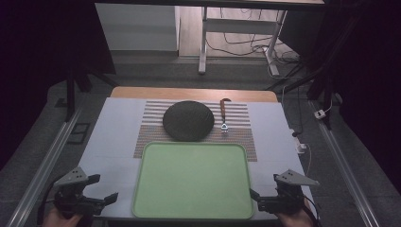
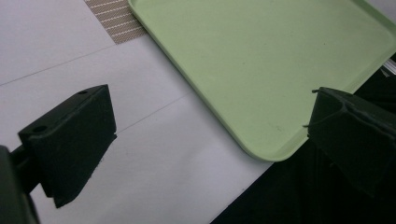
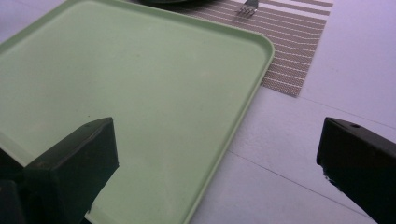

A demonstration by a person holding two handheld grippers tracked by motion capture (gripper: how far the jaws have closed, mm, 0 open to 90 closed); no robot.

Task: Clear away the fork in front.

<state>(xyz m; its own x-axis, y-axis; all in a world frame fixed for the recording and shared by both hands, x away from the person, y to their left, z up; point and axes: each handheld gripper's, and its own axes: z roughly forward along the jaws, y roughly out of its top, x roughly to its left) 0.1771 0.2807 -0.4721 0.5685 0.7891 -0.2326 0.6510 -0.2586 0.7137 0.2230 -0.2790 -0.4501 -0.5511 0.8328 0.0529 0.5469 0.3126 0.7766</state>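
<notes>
On either side of the bare green tray (image 1: 191, 182), we hold the left gripper (image 1: 92, 194) and right gripper (image 1: 265, 197) with jaws spread and empty (apparently readied), while beyond it the dark plate (image 1: 187, 120) and fork (image 1: 223, 115) rest on the striped mat (image 1: 246, 135).

A dim lab or test room: metal rails (image 1: 45, 163) flank the worktop (image 1: 118, 123), loose cables (image 1: 246, 45) trail beneath a bare desk frame (image 1: 204, 42).
</notes>
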